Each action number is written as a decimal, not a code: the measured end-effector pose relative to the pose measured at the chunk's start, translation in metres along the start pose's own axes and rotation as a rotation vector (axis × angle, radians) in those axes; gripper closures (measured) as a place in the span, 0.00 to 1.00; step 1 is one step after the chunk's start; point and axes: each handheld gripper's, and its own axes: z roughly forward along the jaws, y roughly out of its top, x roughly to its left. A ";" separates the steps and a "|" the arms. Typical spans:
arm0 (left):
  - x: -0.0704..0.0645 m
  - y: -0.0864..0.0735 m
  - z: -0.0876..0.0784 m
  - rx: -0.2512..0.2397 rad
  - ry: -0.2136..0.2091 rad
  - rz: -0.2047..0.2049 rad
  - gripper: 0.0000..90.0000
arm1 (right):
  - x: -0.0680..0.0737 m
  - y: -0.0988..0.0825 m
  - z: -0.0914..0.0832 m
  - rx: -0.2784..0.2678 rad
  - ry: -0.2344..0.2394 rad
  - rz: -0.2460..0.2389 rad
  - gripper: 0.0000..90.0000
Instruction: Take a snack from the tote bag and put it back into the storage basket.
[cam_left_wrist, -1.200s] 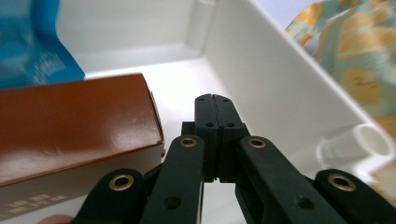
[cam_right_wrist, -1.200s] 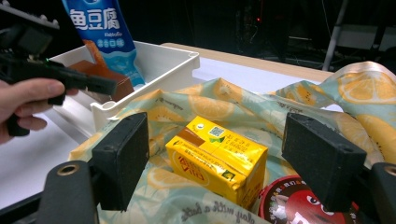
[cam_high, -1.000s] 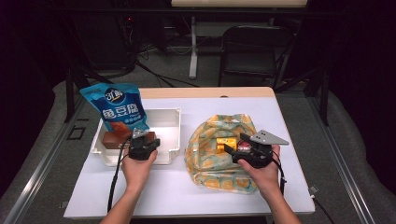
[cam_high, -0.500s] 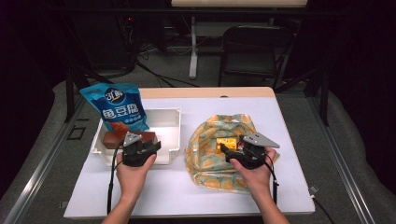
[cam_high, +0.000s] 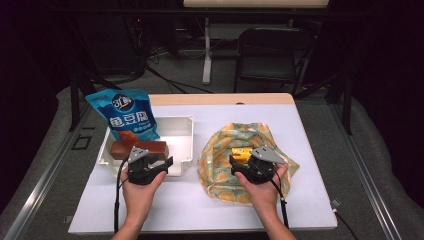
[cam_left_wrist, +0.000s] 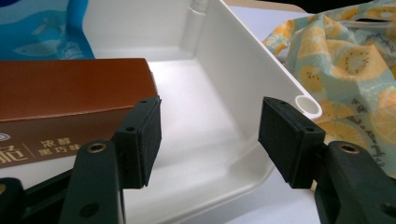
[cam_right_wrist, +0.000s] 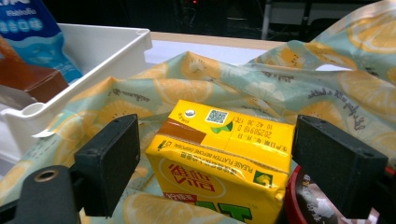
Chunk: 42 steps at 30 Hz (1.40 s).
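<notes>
A brown box (cam_high: 137, 147) (cam_left_wrist: 70, 93) lies in the white tray (cam_high: 186, 145) (cam_left_wrist: 243, 74). My left gripper (cam_high: 151, 162) (cam_left_wrist: 212, 135) hovers at the tray's near edge. Its jaws have just been opening and stand open, with nothing between them and the box just left of the left pad. My right gripper (cam_high: 243, 161) (cam_right_wrist: 219, 163) is over the lemon-print cloth bag (cam_high: 222, 140) (cam_right_wrist: 280, 84). Its jaws have just been opening too. They straddle a yellow drink carton (cam_high: 240, 151) (cam_right_wrist: 224, 154) without touching it.
A blue snack bag (cam_high: 125, 115) (cam_right_wrist: 28, 32) leans at the tray's far left corner. A red round object (cam_right_wrist: 303, 205) lies beside the carton in the cloth bag. White tabletop (cam_high: 200, 210) runs along the near side; a chair (cam_high: 272, 50) stands beyond the table.
My left gripper has opened, let go of the brown box in the tray and drawn back toward the person. My right gripper has moved left and down over the yellow carton.
</notes>
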 end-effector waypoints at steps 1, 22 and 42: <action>-0.001 0.000 0.001 0.002 -0.002 0.005 0.44 | 0.001 -0.001 0.001 0.000 -0.010 0.006 0.17; -0.009 -0.002 0.003 0.001 -0.036 0.022 0.43 | 0.009 -0.014 0.012 0.025 -0.095 -0.019 0.25; -0.035 0.009 -0.005 -0.100 -0.176 0.092 0.37 | -0.002 0.014 -0.015 -0.045 0.048 -0.044 0.33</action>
